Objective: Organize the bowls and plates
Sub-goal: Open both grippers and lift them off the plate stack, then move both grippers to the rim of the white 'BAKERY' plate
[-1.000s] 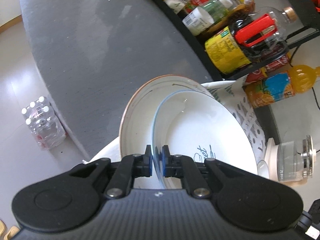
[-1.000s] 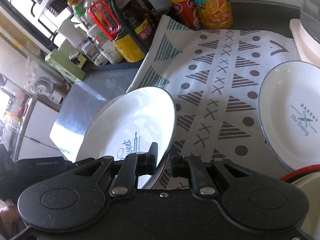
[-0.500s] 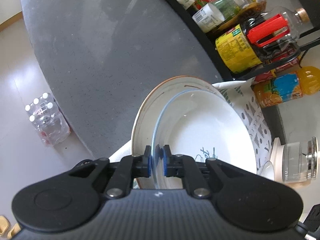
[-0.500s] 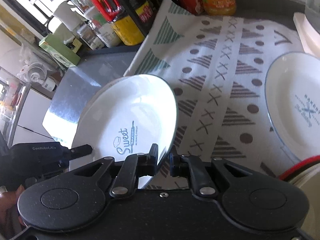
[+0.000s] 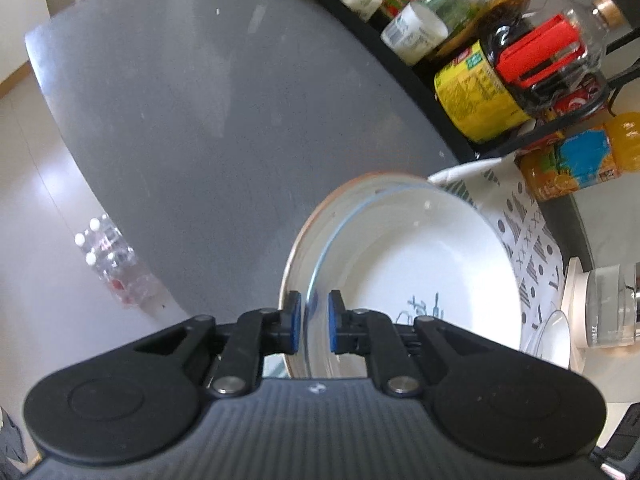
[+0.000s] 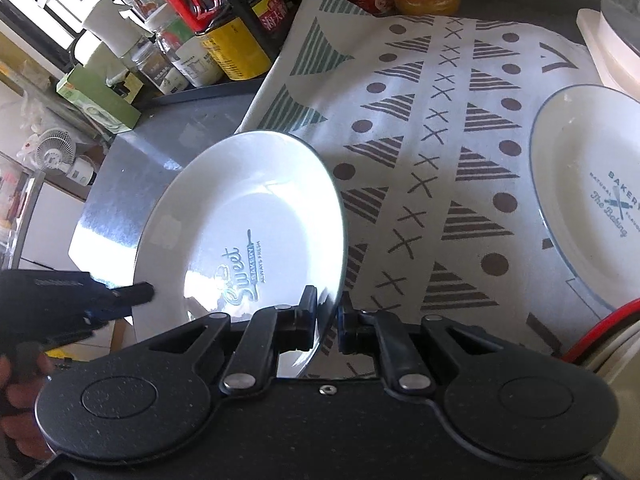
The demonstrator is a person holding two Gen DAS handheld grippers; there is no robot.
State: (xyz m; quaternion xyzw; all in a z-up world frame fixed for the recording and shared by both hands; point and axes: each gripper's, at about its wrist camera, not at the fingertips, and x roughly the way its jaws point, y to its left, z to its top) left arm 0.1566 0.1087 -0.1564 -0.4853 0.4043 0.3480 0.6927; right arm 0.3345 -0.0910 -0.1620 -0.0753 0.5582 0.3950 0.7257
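A white blue-rimmed "Sweet" plate [image 6: 248, 232] is held tilted above the table; it also shows in the left wrist view [image 5: 420, 276]. My right gripper [image 6: 326, 322] is shut on its near rim. My left gripper [image 5: 311, 326] has its jaws apart around the opposite rim, pads not touching; it also shows in the right wrist view [image 6: 100, 300]. An orange-rimmed plate [image 5: 304, 240] lies right behind the blue-rimmed one. A second blue-rimmed "Bakery" plate [image 6: 592, 208] lies on the patterned cloth [image 6: 432, 128] at the right.
The grey table [image 5: 180, 100] stretches left. A rack of bottles and jars [image 5: 492, 60] and an orange juice bottle [image 5: 580, 160] line the back. A glass kettle on a cream base [image 5: 600, 304] stands right. A red-rimmed dish [image 6: 600, 332] sits at the lower right.
My left gripper's jaws have opened off the plate rim. The plate has tilted flatter and shifted slightly right with my right gripper still clamped on it.
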